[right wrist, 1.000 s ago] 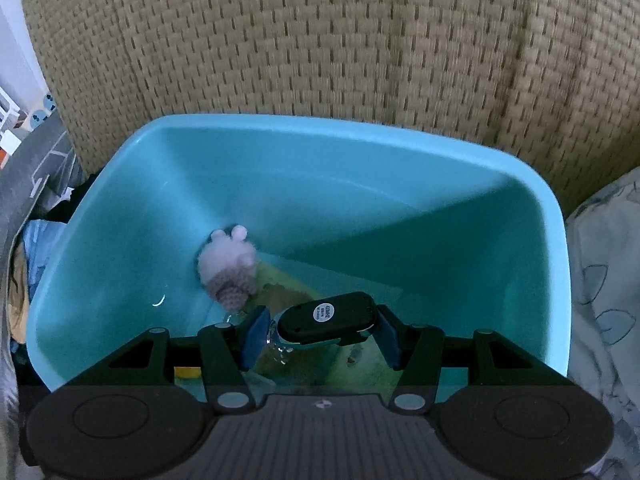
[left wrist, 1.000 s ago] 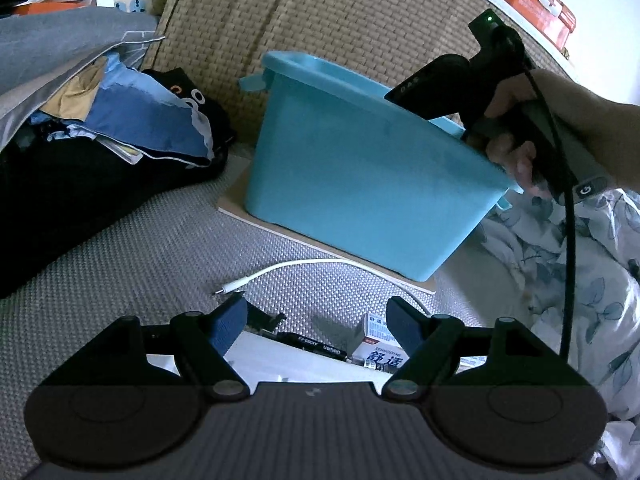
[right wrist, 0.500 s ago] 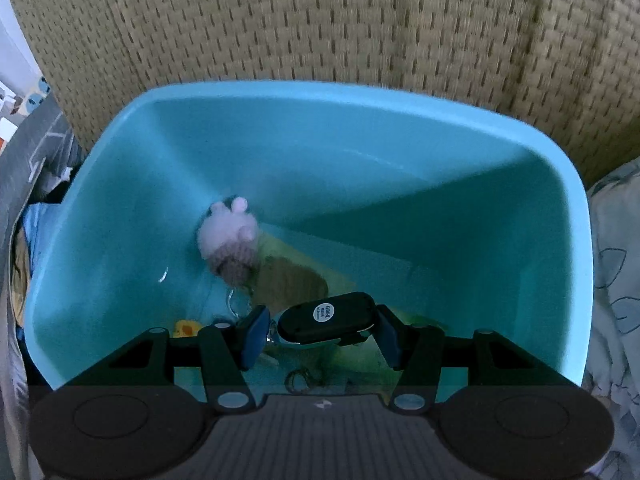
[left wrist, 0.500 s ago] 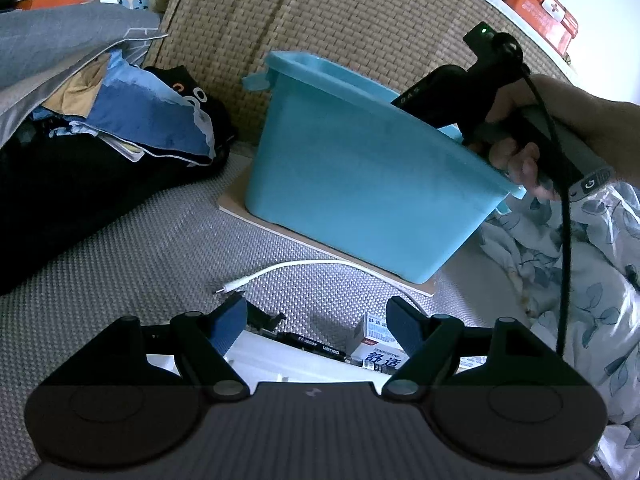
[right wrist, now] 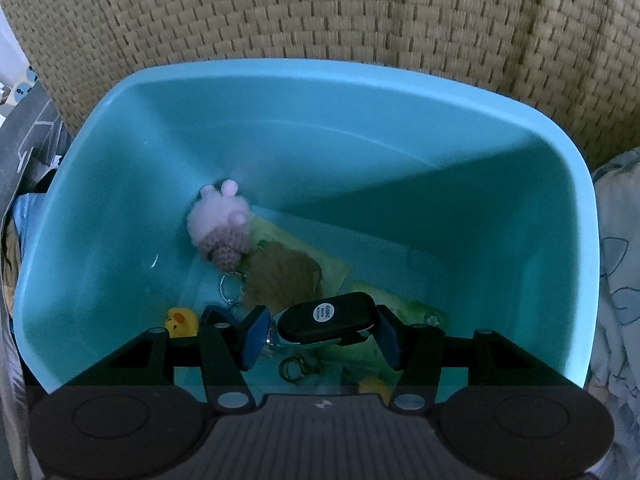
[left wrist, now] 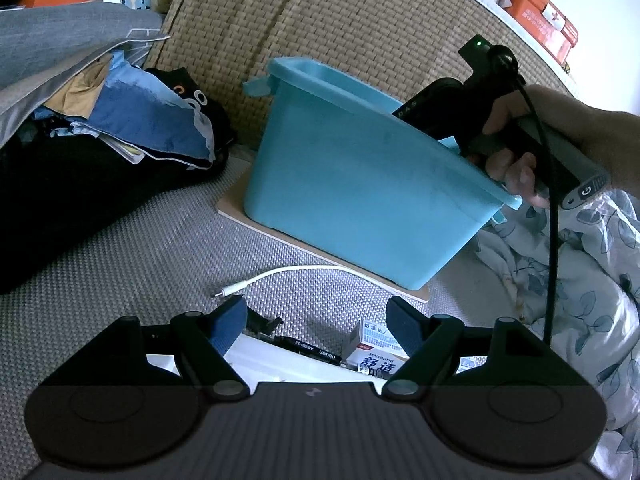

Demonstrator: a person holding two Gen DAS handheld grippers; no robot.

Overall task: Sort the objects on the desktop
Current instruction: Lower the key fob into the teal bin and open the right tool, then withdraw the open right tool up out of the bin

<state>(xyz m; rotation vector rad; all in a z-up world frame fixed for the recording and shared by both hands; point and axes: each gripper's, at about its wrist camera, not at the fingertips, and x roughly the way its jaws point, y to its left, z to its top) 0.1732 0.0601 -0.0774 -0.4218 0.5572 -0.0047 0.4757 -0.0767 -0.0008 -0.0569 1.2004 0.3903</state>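
Right claw (right wrist: pixel 320 334) clamping black key fob (right wrist: pixel 326 317) over blue bin (right wrist: pixel 576 208) (left claw (left wrist: pixel 316 326) agape, empty)

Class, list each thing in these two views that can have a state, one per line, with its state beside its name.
right gripper: shut on the black remote, over the bin
black remote: held, not yet dropped
blue bin: lidless, upright on a board
pink keychain toy: lying in the bin
yellow duck: lying in the bin
left gripper: open, holding nothing
white cable: loose, unplugged
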